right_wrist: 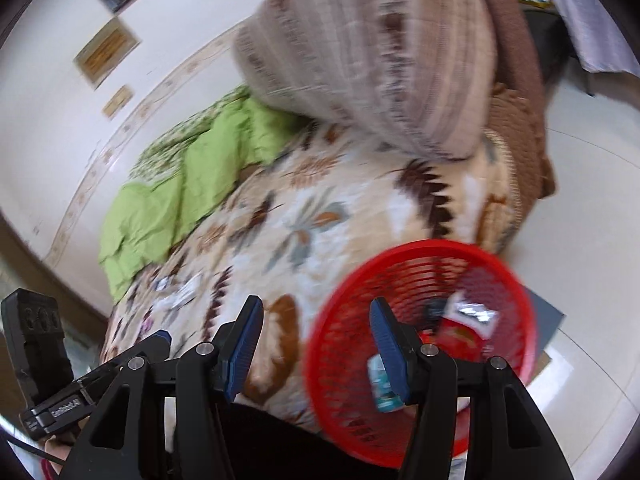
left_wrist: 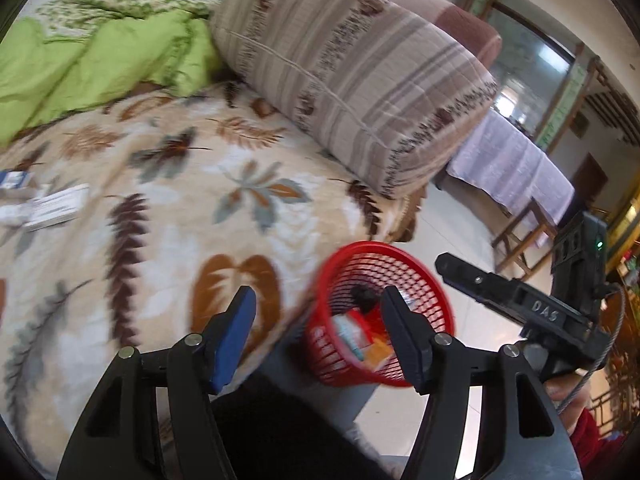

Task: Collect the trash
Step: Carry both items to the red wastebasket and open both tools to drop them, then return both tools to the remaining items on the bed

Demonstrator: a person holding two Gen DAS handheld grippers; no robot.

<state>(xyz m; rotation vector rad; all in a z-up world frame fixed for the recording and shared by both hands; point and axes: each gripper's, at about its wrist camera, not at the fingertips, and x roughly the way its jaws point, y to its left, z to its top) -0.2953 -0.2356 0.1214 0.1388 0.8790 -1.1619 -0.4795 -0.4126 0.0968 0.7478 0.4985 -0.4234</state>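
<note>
Left wrist view: a bed (left_wrist: pixel 168 208) under a leaf-print blanket (left_wrist: pixel 240 184) fills most of the frame, with a big striped bolster (left_wrist: pixel 352 80) lying along its far edge and a green quilt (left_wrist: pixel 92 64) bunched in the far left corner. A red mesh basket (left_wrist: pixel 416 264) stands on the floor just beside the bed's near corner, with wrappers and small cartons (left_wrist: pixel 356 336) inside. Several flat cartons (left_wrist: pixel 52 208) lie on the blanket near its left edge. The left gripper (left_wrist: pixel 320 340) hangs released, nothing between its jaws. The right gripper (right_wrist: pixel 316 348), seen in its own view, is likewise parted and empty above the basket's rim.
</note>
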